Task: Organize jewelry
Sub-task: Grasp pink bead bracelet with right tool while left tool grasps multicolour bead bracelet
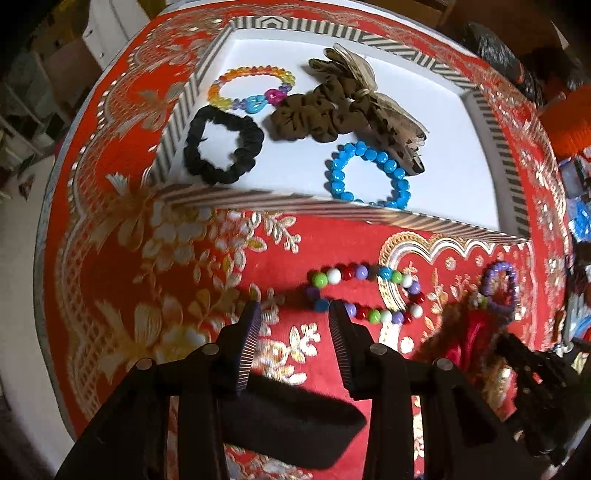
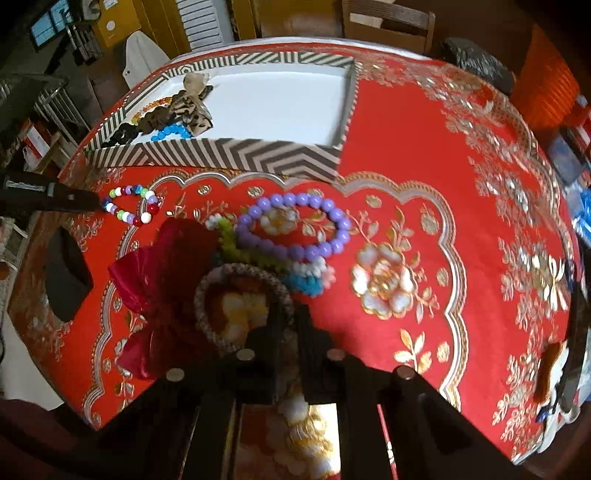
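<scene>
A striped box [image 1: 258, 201] [image 2: 221, 153] holds a black scrunchie [image 1: 223, 146], a rainbow bead bracelet [image 1: 251, 86], a brown scrunchie [image 1: 317, 114] and a blue bead bracelet [image 1: 365, 173]. On the red cloth lies a multicolour bead bracelet [image 1: 369, 295] [image 2: 133, 205]. My left gripper [image 1: 293, 314] is open, its right finger touching that bracelet's near side. My right gripper [image 2: 291, 317] is shut on a braided band with a red bow [image 2: 240, 306] [image 1: 465, 332]. A purple bead bracelet [image 2: 295, 229] [image 1: 500, 286] and a fuzzy green, white and blue piece [image 2: 306, 273] lie just beyond it.
The round table has a red and gold patterned cloth [image 2: 406, 221]. A dark bundle [image 2: 476, 62] sits at the far edge and mixed items [image 2: 561, 369] lie at the right edge. A chair [image 2: 388, 22] stands behind the table.
</scene>
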